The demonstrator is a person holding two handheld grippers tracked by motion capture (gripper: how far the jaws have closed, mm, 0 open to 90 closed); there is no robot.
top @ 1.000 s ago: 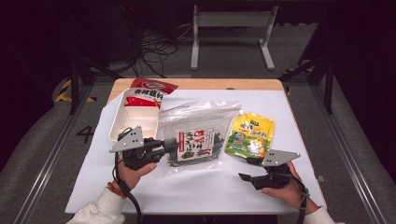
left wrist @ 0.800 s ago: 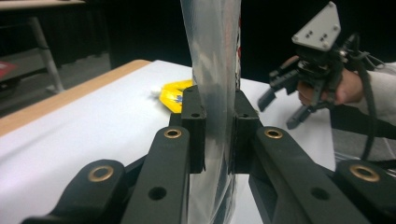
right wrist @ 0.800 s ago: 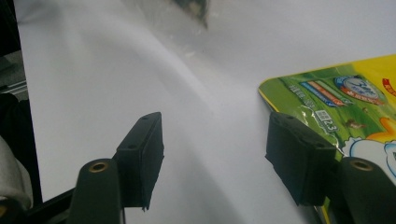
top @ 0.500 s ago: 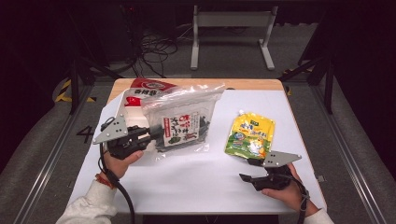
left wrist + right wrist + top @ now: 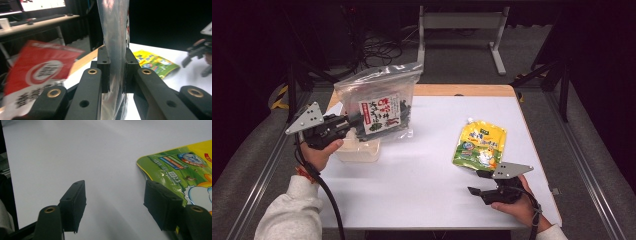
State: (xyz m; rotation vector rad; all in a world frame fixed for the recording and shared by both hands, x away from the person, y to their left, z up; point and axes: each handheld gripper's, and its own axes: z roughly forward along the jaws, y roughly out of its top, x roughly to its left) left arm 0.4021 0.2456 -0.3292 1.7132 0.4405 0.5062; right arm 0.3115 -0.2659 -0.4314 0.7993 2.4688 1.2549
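The clear zip bag [image 5: 379, 102] with a dark seaweed packet inside hangs upright in the air above the left part of the white table [image 5: 422, 185]; the left gripper [image 5: 346, 123] is clamped on its lower left edge — in the left gripper view the plastic [image 5: 115, 50] is pinched flat between both pads. Under the bag a pale tray [image 5: 358, 150] sits on the table; a red packet [image 5: 40, 72] lies beside it. Well apart to the right lies the yellow-green pouch [image 5: 480, 145], flat. The right gripper [image 5: 475, 182] rests low near the pouch's bottom edge — jaws apart with nothing between them, one pad just beside the pouch's corner [image 5: 175, 170].
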